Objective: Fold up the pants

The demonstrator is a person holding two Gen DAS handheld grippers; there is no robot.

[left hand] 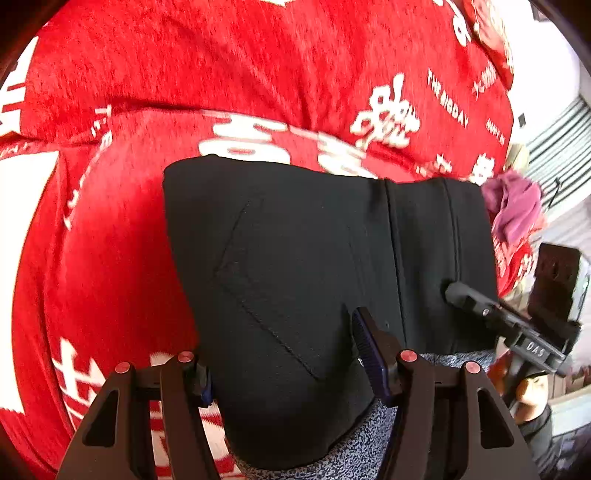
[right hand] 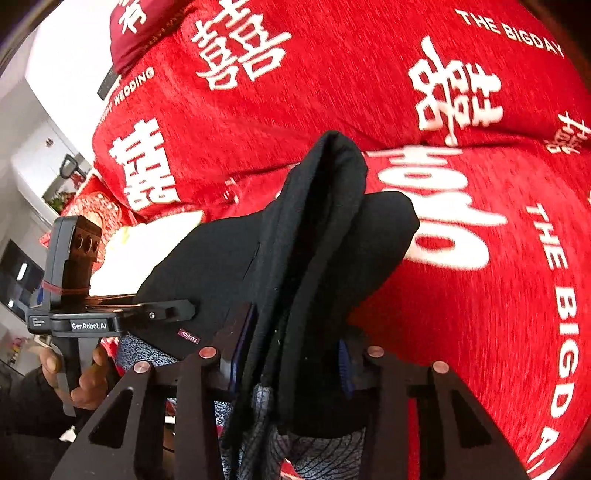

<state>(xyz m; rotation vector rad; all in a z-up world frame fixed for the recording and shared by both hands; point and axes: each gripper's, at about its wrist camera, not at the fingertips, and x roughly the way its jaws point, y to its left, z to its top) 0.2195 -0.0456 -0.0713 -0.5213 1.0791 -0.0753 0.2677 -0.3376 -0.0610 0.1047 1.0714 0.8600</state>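
Note:
The black pants (left hand: 314, 280) lie folded into a compact block on the red bedspread (left hand: 184, 92), grey lining showing at the near edge. My left gripper (left hand: 284, 365) is open; its fingers straddle the near edge of the pants. My right gripper (right hand: 291, 354) is shut on a thick bunch of the pants (right hand: 317, 236), which stands up between its fingers. The right gripper's finger (left hand: 465, 295) also shows in the left wrist view, resting on the pants' right side. The left gripper (right hand: 162, 312) shows at the left of the right wrist view.
The red bedspread with white characters (right hand: 461, 184) covers the whole bed. A pink cloth (left hand: 513, 210) lies past the pants' right edge. A red pillow (right hand: 147, 29) sits at the far left. White furniture (right hand: 40, 155) stands beyond the bed's edge.

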